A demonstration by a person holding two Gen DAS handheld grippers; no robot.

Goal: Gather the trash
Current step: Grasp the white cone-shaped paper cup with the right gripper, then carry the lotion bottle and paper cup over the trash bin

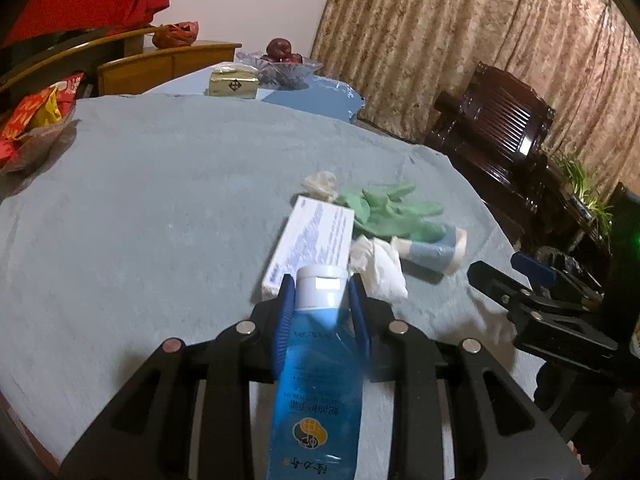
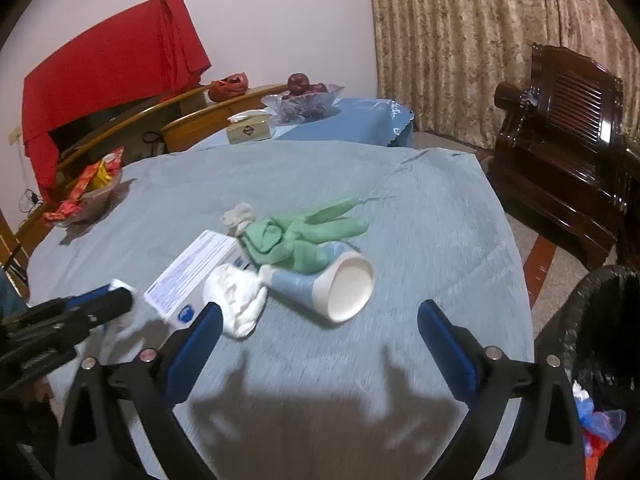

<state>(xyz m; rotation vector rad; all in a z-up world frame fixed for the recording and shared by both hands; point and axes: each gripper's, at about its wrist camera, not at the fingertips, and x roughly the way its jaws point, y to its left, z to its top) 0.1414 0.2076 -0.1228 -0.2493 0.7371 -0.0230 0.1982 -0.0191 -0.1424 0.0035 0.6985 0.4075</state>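
Observation:
My left gripper [image 1: 321,292] is shut on a blue tube with a white cap [image 1: 320,356], held over the grey-blue tablecloth. Ahead of it lie a white carton [image 1: 312,236], crumpled white tissue [image 1: 378,266], a green glove [image 1: 394,208] and a tipped blue-and-white paper cup [image 1: 434,250]. My right gripper [image 2: 320,320] is open and empty, just short of the cup [image 2: 340,286], tissue [image 2: 238,300], carton [image 2: 192,276] and glove [image 2: 304,236]. The left gripper [image 2: 102,304] shows at the left of the right wrist view; the right gripper [image 1: 508,276] shows at the right of the left wrist view.
A black-lined trash bin [image 2: 600,340] holding trash stands right of the table [image 2: 440,200]. A bowl of red wrappers [image 2: 88,196] sits at the far left edge. A tissue box [image 2: 250,128], fruit bowl [image 2: 304,98] and dark wooden chair [image 2: 568,152] lie beyond.

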